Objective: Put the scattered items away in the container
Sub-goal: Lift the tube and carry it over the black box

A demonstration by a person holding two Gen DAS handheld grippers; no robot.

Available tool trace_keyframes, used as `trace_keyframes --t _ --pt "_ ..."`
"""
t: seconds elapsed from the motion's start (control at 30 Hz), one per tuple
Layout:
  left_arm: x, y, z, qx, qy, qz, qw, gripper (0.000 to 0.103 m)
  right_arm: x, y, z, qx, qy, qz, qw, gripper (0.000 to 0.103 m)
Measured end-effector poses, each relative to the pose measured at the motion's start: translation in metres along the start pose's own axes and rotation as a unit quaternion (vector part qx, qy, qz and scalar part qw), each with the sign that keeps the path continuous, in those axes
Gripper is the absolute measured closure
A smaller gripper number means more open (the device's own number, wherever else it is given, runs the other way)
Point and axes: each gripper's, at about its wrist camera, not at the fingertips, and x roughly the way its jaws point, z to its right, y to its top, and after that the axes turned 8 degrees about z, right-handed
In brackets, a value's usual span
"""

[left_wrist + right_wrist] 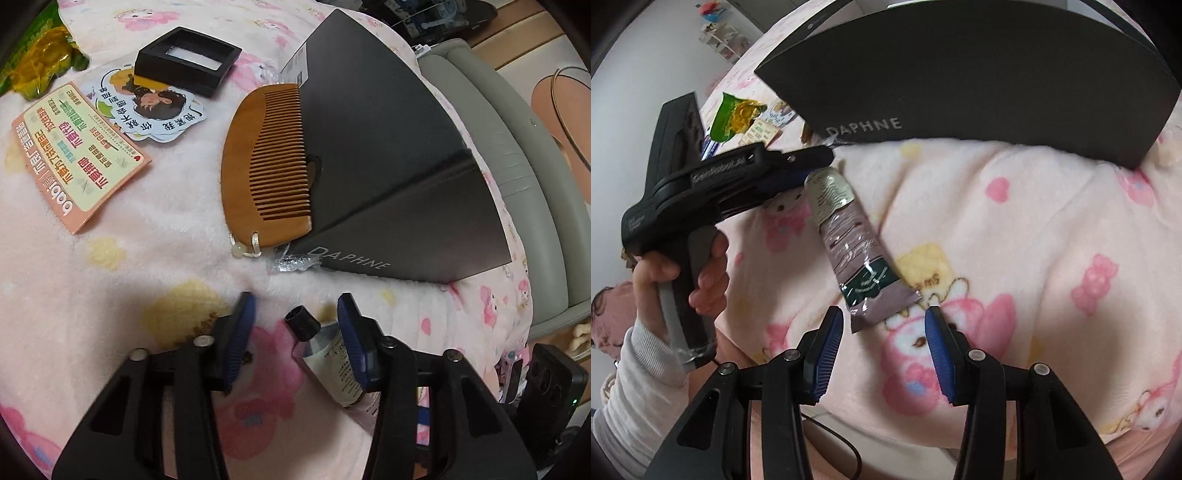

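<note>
Your left gripper (295, 332) sits low over the pink blanket (147, 280), its blue pads spread apart. The tube (328, 354) lies on the blanket between them, black cap forward, resting against the right pad with the left pad well clear of it; nothing is pinched.

Going from the left edge of the blanket in the left wrist view: a green and yellow snack packet (40, 62) lies at the far left corner, then an orange printed card (81, 155), with a cartoon sticker (155, 110) just beside it and a small black frame box (188, 59) overlapping the sticker's far edge. Next comes the wooden comb (258, 166), its teeth touching the side of the black box (388, 155) marked DAPHNE, which stands towards the right edge of the blanket. A scrap of clear plastic (291, 262) lies at the box's near corner.

In the right wrist view, your right gripper (882, 347) is also spread wide and holds nothing; the crimped tail of the tube (857, 247) lies just ahead of its pads. Your hand (701, 273) grips the left tool's handle at that view's left.
</note>
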Motion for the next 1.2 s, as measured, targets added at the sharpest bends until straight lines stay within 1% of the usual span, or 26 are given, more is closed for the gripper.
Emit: trace_keyframes --t 0.03,0.13,0.23,0.33,0.4,0.43,0.47,0.53,0.57,0.63,0.73,0.8,0.9,1.03,1.07,1.13,1.2 --pt "-0.001 0.0 -0.001 0.0 0.004 0.0 1.0 0.084 0.002 0.0 -0.001 0.002 0.001 0.002 1.0 0.061" --pt "-0.011 -0.004 -0.004 -0.004 0.012 0.002 0.9999 0.088 0.004 0.003 -0.002 0.01 0.006 0.018 1.0 0.069" --pt "-0.025 -0.012 -0.008 -0.014 0.019 0.001 0.9997 0.093 -0.001 0.011 -0.001 0.018 -0.008 0.045 0.999 0.07" --pt "-0.034 -0.019 -0.012 -0.029 0.014 0.002 0.9995 0.094 -0.013 0.023 -0.002 0.013 -0.022 0.082 0.996 0.069" --pt "-0.035 -0.02 -0.016 -0.038 0.005 0.003 0.9992 0.092 -0.014 0.029 0.0 0.019 -0.027 0.092 0.995 0.069" --pt "-0.036 -0.02 -0.017 -0.043 0.001 0.004 0.9991 0.086 -0.012 0.032 0.002 0.024 -0.03 0.095 0.995 0.069" --pt "-0.036 -0.021 -0.019 -0.047 -0.003 0.005 0.9989 0.077 -0.01 0.034 0.006 0.036 -0.032 0.094 0.994 0.069" --pt "-0.037 -0.022 -0.022 -0.057 -0.011 0.006 0.9983 0.065 -0.008 0.032 0.015 0.063 -0.032 0.098 0.993 0.068" --pt "-0.038 -0.022 -0.024 -0.061 -0.015 0.006 0.998 0.062 -0.008 0.03 0.019 0.075 -0.032 0.101 0.992 0.066" --pt "-0.039 -0.023 -0.028 -0.07 -0.023 0.008 0.9972 0.059 -0.006 0.026 0.026 0.092 -0.028 0.102 0.99 0.064" --pt "-0.04 -0.024 -0.032 -0.082 -0.035 0.009 0.9959 0.059 0.0 0.027 0.028 0.099 -0.017 0.1 0.99 0.063" --pt "-0.037 -0.022 -0.03 -0.081 -0.043 0.011 0.9957 0.059 0.002 0.029 0.028 0.101 -0.01 0.103 0.989 0.063" --pt "-0.028 -0.024 -0.026 -0.079 -0.055 0.005 0.9953 0.054 0.006 0.031 0.029 0.105 0.0 0.106 0.989 0.062" --pt "-0.022 -0.031 -0.021 -0.074 -0.06 0.0 0.9955 0.054 0.015 0.029 0.03 0.103 0.011 0.1 0.99 0.061" --pt "-0.022 -0.032 -0.019 -0.071 -0.059 0.0 0.9958 0.055 0.017 0.029 0.03 0.102 0.013 0.098 0.99 0.061" --pt "-0.028 -0.032 -0.013 -0.066 -0.057 0.007 0.9962 0.064 0.018 0.029 0.028 0.097 0.016 0.098 0.99 0.062" --pt "-0.037 -0.032 -0.006 -0.063 -0.054 0.018 0.9964 0.064 0.015 0.03 0.022 0.093 0.015 0.101 0.99 0.064"
